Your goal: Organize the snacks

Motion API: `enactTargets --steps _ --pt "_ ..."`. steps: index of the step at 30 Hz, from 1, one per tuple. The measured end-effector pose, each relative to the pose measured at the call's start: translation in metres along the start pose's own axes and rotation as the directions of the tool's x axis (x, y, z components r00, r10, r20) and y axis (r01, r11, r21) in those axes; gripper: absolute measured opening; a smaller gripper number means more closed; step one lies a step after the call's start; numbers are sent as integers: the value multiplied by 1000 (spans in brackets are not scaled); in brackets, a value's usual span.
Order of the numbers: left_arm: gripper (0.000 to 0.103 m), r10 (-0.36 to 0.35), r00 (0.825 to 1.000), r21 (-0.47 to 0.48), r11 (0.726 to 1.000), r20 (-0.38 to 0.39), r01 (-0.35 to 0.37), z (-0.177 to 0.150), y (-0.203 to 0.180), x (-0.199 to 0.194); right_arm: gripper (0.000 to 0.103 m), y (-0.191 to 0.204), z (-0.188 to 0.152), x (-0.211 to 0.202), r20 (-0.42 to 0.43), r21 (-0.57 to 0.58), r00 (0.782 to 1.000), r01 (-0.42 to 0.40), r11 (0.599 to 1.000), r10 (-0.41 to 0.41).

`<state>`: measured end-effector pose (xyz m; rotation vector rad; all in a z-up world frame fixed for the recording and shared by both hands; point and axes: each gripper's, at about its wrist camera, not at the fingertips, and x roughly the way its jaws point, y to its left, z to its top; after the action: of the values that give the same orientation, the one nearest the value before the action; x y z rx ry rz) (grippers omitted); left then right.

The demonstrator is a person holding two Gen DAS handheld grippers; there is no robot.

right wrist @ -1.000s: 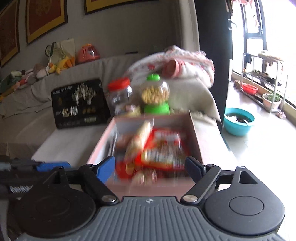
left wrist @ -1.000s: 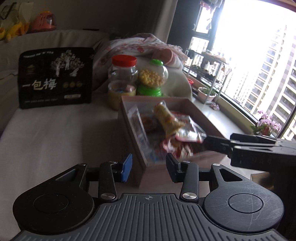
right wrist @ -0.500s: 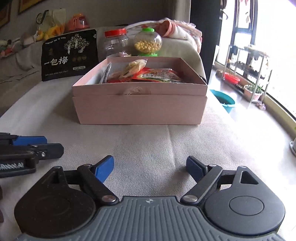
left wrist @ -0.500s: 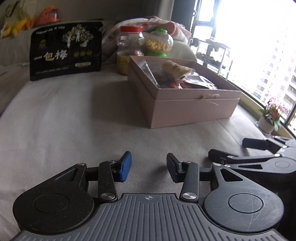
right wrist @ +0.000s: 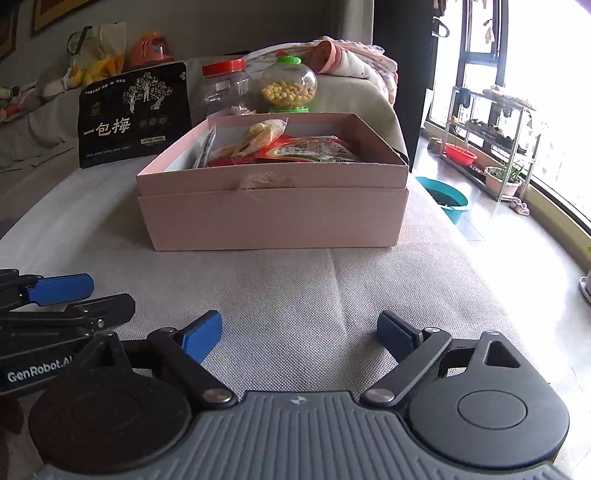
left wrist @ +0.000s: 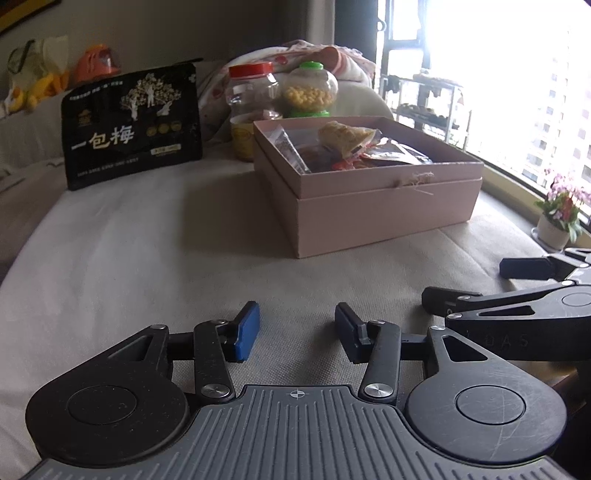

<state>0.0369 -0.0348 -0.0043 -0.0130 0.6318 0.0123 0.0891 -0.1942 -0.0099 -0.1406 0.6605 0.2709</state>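
Ahead of tongs (right wrist: 299,334), box (right wrist: 273,214) lying crosswise

We record an open pink cardboard box (right wrist: 273,218), lidless, on the beige cloth, holding crinkled plastic snack packets (right wrist: 306,149) piled inside. Behind it we list a black printed pouch (right wrist: 135,114) upright, a red-lidded clear jar (right wrist: 225,88) and a green-capped globe jar of yellow balls (right wrist: 289,86).

Daylight is pouring thru big window (right wrist: 546,92); grey wall (right wrist: 221,22) w/ framed pics, sofa (right wrist: 33,122) sitting behind.
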Motion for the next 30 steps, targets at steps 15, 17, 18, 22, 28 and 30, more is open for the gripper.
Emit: enactTargets --steps 15,17,18,22,28,30 --pt "51 -13 1000 -25 1000 3 13 0 5 0 92 0 0 0 0 -1 1000 -1 1000 1" --pt "51 -13 1000 -24 1000 3 13 0 5 0 92 0 0 0 0 -1 1000 -1 1000 1" --pt "51 -13 1000 -25 1000 3 13 0 5 0 92 0 0 0 0 0 1000 -1 1000 1" --pt "51 -12 1000 -24 1000 2 12 0 5 0 93 0 0 0 0 0 1000 -1 1000 1" --pt "51 -13 1000 -24 1000 3 13 0 5 0 93 0 -1 0 0 0 1000 -1 1000 1" --pt "51 -12 1000 -24 1000 3 12 0 5 0 93 0 -1 0 0 0 1000 -1 1000 1"
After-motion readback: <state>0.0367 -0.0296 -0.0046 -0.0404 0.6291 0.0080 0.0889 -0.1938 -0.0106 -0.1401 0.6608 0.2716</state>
